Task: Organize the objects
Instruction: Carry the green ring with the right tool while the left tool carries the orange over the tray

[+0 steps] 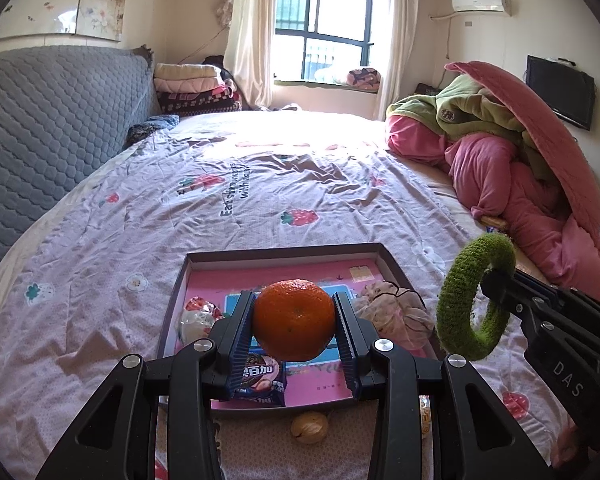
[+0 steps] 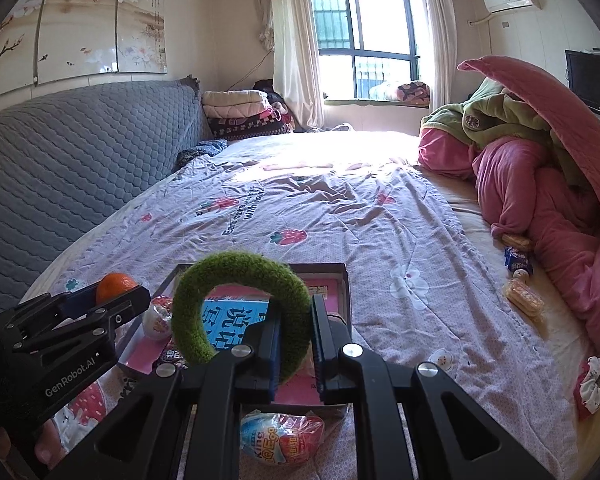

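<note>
The left gripper (image 1: 295, 322) grasps an orange (image 1: 294, 319) above the tray (image 1: 284, 253) on the bed (image 1: 260, 184). The right gripper (image 2: 296, 344) clamps a green ring (image 2: 240, 304) over the tray's right side. A walnut (image 1: 309, 427) lies near the tray.

A walnut (image 1: 309, 427) lies on the bed (image 1: 300, 200), before the tray (image 1: 284, 251).

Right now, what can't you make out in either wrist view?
- Blue snack packet in the tray: left wrist view, the left gripper and the orange cover part of it.
- Tray floor print: right wrist view, the green ring and right gripper block it.
- Small packets by the pink blanket: too small to read.
</note>
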